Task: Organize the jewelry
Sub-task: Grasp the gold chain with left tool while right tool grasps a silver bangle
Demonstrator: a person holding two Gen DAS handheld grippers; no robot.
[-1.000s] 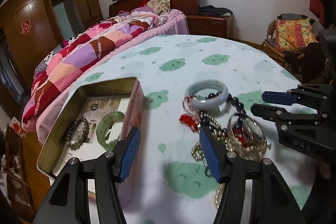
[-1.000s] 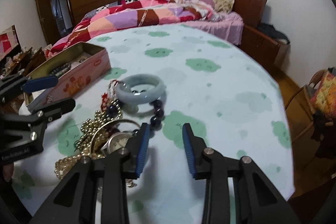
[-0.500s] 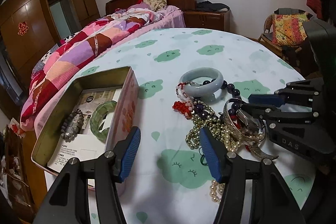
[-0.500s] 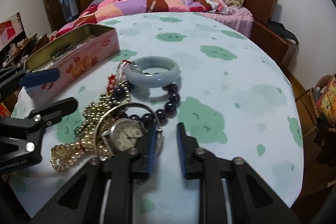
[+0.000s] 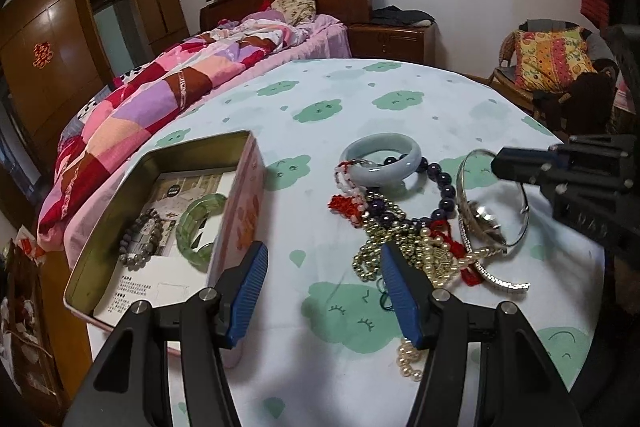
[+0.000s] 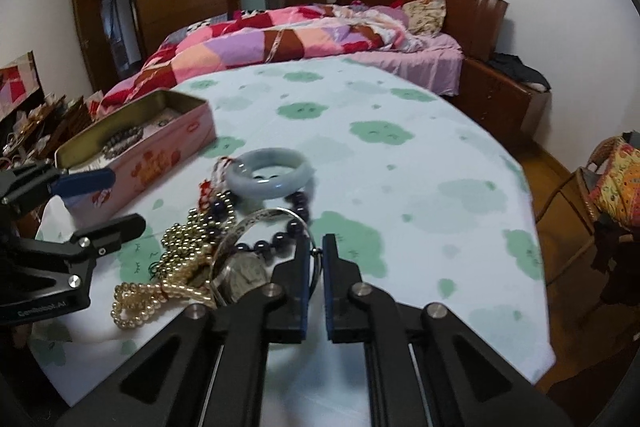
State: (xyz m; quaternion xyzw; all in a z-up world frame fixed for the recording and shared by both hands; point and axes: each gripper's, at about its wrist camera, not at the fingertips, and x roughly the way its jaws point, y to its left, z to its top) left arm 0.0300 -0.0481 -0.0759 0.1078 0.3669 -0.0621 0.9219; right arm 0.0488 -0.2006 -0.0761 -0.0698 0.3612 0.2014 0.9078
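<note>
A jewelry pile lies on the table: a pale jade bangle (image 5: 382, 159), dark bead bracelet (image 5: 442, 189), gold and pearl strands (image 5: 404, 251) and a silver bangle (image 5: 494, 203) with a watch (image 5: 482, 221). My right gripper (image 6: 316, 259) is shut on the silver bangle's rim (image 6: 264, 217), tilting it up; it also shows in the left wrist view (image 5: 520, 163). My left gripper (image 5: 324, 291) is open and empty, between the pile and the pink tin (image 5: 240, 211). The tin holds a green bangle (image 5: 200, 227) and a grey bead bracelet (image 5: 140, 239).
The round table has a cloud-print cloth (image 5: 360, 99). A bed with a patchwork quilt (image 5: 168, 87) lies behind it. A chair with a patterned cushion (image 5: 548, 59) stands at the right. The table edge is near on the right (image 6: 532, 267).
My right gripper has closed on the silver bangle's rim and lifted that edge. My left gripper stays open and has drawn back a little from the pile.
</note>
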